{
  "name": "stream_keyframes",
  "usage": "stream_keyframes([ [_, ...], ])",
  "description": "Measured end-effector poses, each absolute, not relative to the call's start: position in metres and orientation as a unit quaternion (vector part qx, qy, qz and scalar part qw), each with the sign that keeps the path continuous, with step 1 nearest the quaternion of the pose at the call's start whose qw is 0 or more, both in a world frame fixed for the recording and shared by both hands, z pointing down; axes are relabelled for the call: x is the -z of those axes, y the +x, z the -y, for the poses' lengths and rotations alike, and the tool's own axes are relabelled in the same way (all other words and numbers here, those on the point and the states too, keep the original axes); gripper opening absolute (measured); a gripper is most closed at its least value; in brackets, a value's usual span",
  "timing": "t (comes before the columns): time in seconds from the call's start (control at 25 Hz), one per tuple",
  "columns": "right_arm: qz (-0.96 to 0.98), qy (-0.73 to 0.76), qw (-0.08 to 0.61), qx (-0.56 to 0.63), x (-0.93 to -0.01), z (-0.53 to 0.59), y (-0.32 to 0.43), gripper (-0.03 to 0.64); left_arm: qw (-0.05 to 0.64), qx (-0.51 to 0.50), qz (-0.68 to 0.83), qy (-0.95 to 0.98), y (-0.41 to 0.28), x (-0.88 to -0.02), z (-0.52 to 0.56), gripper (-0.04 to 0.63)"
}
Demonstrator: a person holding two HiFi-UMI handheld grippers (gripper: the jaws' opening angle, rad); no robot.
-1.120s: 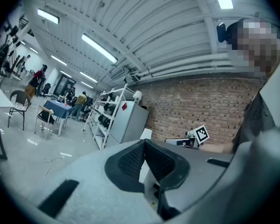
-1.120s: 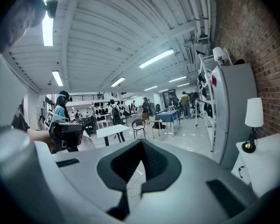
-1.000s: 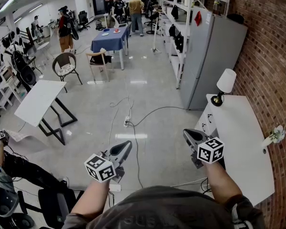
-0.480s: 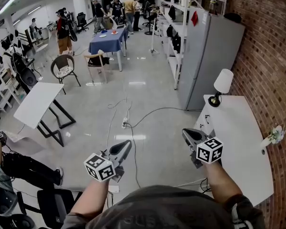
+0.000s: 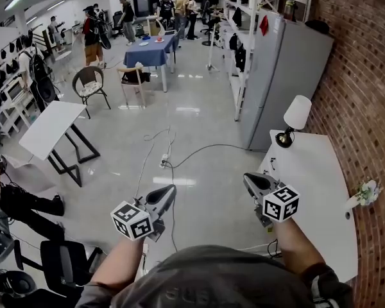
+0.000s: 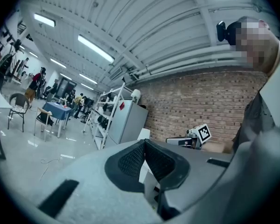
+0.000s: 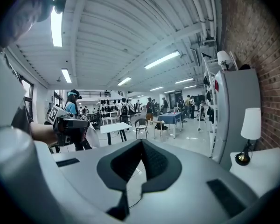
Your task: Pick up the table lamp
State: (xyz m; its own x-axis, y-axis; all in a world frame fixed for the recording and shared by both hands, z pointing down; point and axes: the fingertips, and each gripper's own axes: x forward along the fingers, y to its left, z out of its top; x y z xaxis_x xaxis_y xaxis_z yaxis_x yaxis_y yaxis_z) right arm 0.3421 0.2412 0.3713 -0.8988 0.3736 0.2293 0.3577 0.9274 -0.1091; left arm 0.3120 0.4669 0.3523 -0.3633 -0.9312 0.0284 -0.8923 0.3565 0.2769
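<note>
The table lamp point(image 5: 297, 112) has a white shade and a small dark base. It stands at the far left corner of a white table point(image 5: 321, 201) by the brick wall. In the right gripper view the lamp point(image 7: 250, 124) is at the right edge, well ahead of the jaws. My right gripper point(image 5: 249, 181) is held level over the floor beside the table's near end, shut and empty. My left gripper point(image 5: 168, 194) is further left over the floor, also shut and empty. Both jaw pairs meet at their tips in the left gripper view point(image 6: 144, 143) and the right gripper view point(image 7: 141, 143).
A tall grey cabinet point(image 5: 279, 76) stands just behind the lamp, with open shelving point(image 5: 240, 37) beyond it. A small flower vase point(image 5: 366, 191) sits at the table's wall side. Cables point(image 5: 170, 159) trail on the floor. A tilted white table point(image 5: 48, 130), chairs and several people are further off.
Both grippers have been carried a little forward toward the white table, still shut. The people at the back of the room have shifted.
</note>
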Motion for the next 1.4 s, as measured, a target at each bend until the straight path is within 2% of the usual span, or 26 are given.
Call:
stream_keyframes([
  [0.32,0.969,-0.205,0.132,-0.043,-0.390,-0.204,0.347,-0.006,0.103,0.104,0.828,0.542,0.327,-0.367,-0.434,0.003],
  [0.64,0.968,-0.201,0.140,-0.049,-0.408,-0.197,0.298,-0.006,0.103,0.113,0.825,0.545,0.271,-0.377,-0.428,0.003],
  [0.84,0.972,-0.177,0.145,-0.049,-0.420,-0.199,0.239,-0.006,0.109,0.117,0.804,0.572,0.200,-0.393,-0.426,0.003],
  [1.4,0.982,-0.131,0.123,-0.064,-0.395,-0.257,-0.017,-0.006,0.111,0.081,0.758,0.638,-0.078,-0.379,-0.461,0.003],
])
